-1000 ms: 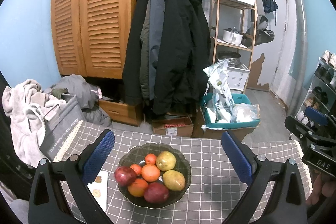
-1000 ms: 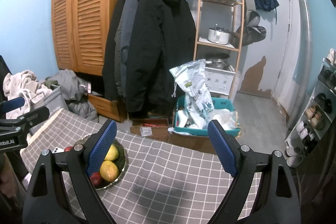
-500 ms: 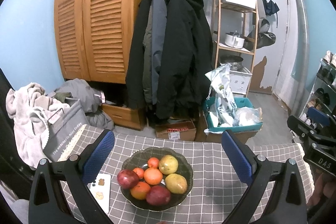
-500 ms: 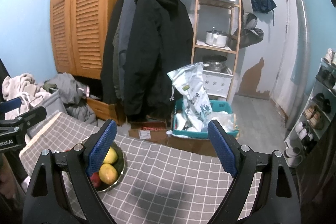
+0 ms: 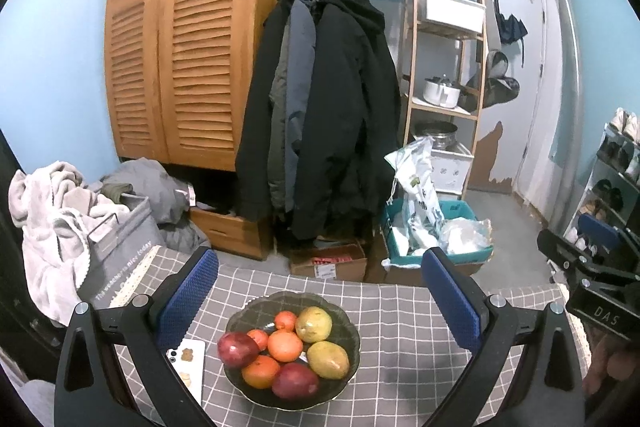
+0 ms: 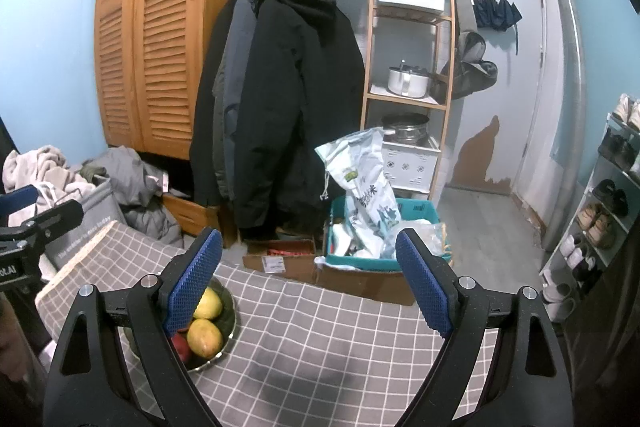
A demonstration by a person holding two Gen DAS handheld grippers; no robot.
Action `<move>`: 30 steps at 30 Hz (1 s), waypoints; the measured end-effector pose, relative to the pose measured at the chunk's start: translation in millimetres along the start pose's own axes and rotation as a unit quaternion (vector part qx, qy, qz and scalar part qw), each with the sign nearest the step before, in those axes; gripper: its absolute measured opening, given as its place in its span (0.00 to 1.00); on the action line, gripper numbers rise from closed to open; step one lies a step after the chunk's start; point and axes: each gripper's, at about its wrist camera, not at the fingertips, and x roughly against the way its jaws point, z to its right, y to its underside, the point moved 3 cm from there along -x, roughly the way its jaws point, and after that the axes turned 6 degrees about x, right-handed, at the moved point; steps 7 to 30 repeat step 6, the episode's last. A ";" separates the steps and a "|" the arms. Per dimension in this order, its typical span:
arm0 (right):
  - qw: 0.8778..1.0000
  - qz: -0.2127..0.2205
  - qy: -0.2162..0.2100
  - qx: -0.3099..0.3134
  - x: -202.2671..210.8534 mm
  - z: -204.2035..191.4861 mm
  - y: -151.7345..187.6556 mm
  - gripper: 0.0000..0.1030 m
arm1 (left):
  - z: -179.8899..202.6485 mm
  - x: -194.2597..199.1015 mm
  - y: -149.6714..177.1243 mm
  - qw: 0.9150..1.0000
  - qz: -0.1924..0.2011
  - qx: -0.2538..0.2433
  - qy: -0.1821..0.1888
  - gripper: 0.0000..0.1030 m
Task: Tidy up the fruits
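A dark glass bowl [image 5: 352,337] sits on the grey checked tablecloth [image 5: 404,311], holding several fruits: oranges [image 5: 285,345], two red fruits [image 5: 237,349] and two yellow-green ones [image 5: 314,324]. My left gripper [image 5: 318,291] hovers just above and behind the bowl, jaws wide open and empty. In the right wrist view the bowl [image 6: 230,307] shows at the lower left, partly hidden by the left finger, with two yellow fruits [image 6: 205,337] visible. My right gripper [image 6: 308,277] is open over bare cloth, right of the bowl, holding nothing.
A white phone [image 5: 188,363] lies on the cloth left of the bowl. Beyond the table's far edge are a cardboard box [image 5: 328,263], a teal crate with bags [image 5: 432,235], hanging coats [image 5: 320,115], a laundry basket [image 5: 116,259] and a shoe rack [image 5: 616,179].
Both views have tilted up slightly, so the bowl and table sit lower in the frames. Nothing on the table has moved; both grippers stay open.
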 end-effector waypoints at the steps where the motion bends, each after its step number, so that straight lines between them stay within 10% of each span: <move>1: 1.000 0.000 0.000 0.000 0.1 -0.1 0.0 0.85 | -0.6 0.4 -0.4 1.000 0.002 0.002 -0.002 0.99; 30: 1.000 0.003 0.001 0.000 0.3 1.2 -1.2 0.85 | -0.4 1.5 -0.2 1.000 0.005 -0.001 -0.008 0.99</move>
